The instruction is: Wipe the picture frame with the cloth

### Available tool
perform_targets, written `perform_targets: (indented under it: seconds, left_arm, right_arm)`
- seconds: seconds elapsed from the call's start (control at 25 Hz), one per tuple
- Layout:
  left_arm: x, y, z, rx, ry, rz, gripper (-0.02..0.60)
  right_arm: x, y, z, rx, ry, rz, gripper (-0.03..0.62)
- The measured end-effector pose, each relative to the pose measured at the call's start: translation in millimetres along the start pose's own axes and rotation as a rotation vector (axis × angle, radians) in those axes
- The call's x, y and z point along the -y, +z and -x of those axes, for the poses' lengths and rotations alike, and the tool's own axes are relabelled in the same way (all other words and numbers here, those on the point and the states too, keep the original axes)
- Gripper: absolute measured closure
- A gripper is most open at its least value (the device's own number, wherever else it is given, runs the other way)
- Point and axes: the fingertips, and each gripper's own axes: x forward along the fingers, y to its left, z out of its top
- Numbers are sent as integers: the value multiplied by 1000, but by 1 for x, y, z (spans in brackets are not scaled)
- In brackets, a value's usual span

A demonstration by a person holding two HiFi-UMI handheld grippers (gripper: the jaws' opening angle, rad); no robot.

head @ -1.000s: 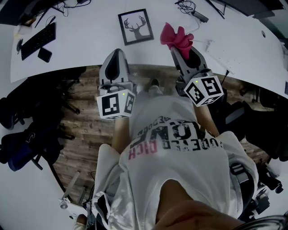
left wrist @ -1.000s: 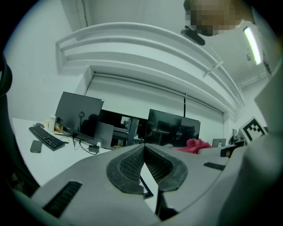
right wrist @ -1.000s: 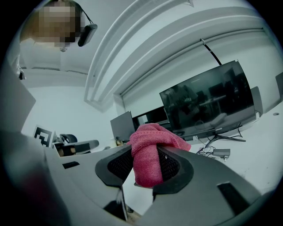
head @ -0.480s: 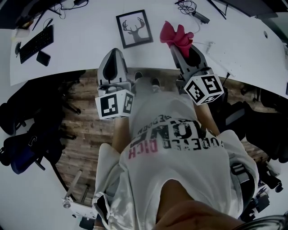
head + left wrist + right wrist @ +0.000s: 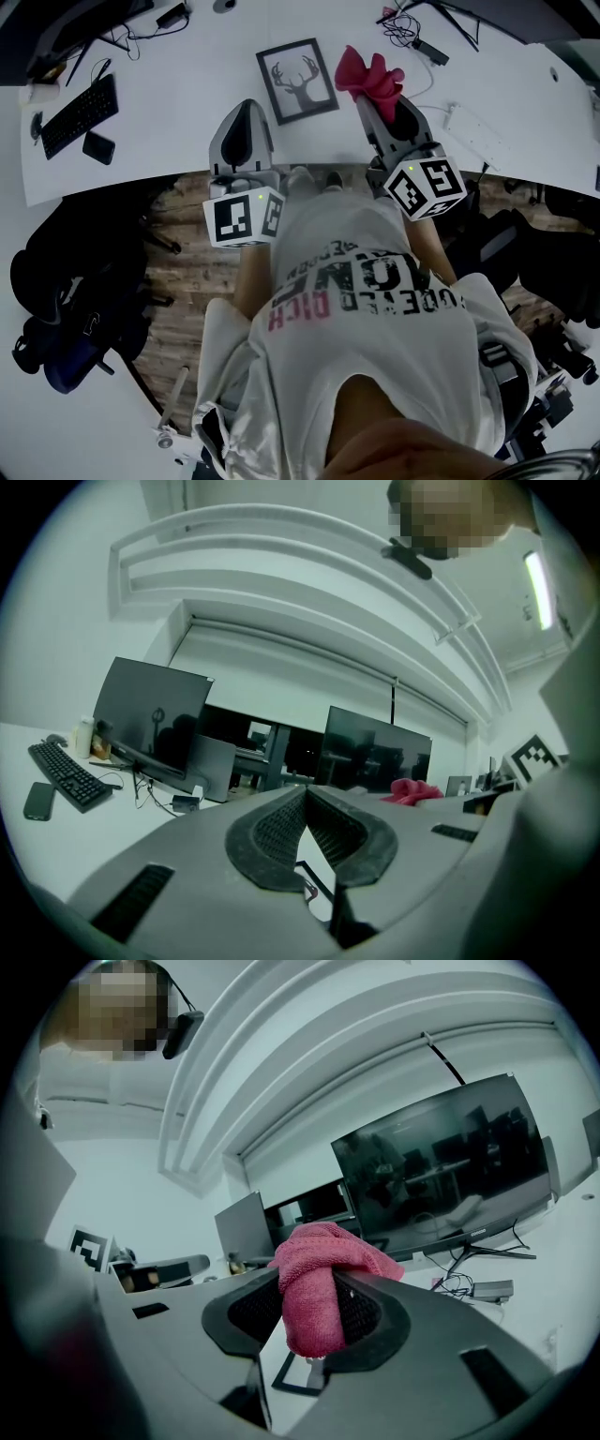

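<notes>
A black picture frame (image 5: 297, 79) with a deer print lies flat on the white desk (image 5: 159, 127), ahead of me between the two grippers. My right gripper (image 5: 375, 94) is shut on a pink cloth (image 5: 368, 75), bunched just right of the frame; the cloth (image 5: 319, 1290) fills the jaws in the right gripper view, with a corner of the frame (image 5: 298, 1373) below. My left gripper (image 5: 241, 127) hovers over the desk's near edge, left of the frame, jaws closed with nothing held. In the left gripper view the gripper (image 5: 305, 803) tips meet, and the cloth (image 5: 412, 790) shows at right.
A keyboard (image 5: 79, 113) and a phone (image 5: 97, 147) lie at the desk's left. Cables and a power strip (image 5: 431, 49) sit behind the cloth. Monitors (image 5: 155, 714) stand along the desk's far side. Office chairs (image 5: 66, 328) stand on the wooden floor at left.
The view has shifted so the desk and frame sit slightly lower and closer to the grippers. The right gripper still holds the cloth; the left stays closed.
</notes>
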Motion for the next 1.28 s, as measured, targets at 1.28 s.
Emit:
perform_targets:
  seconds: [1.28]
  left_arm:
    - [-49, -28, -54, -101, -80, 40, 581]
  right_arm:
    - [1, -22, -89, -89, -36, 54, 471]
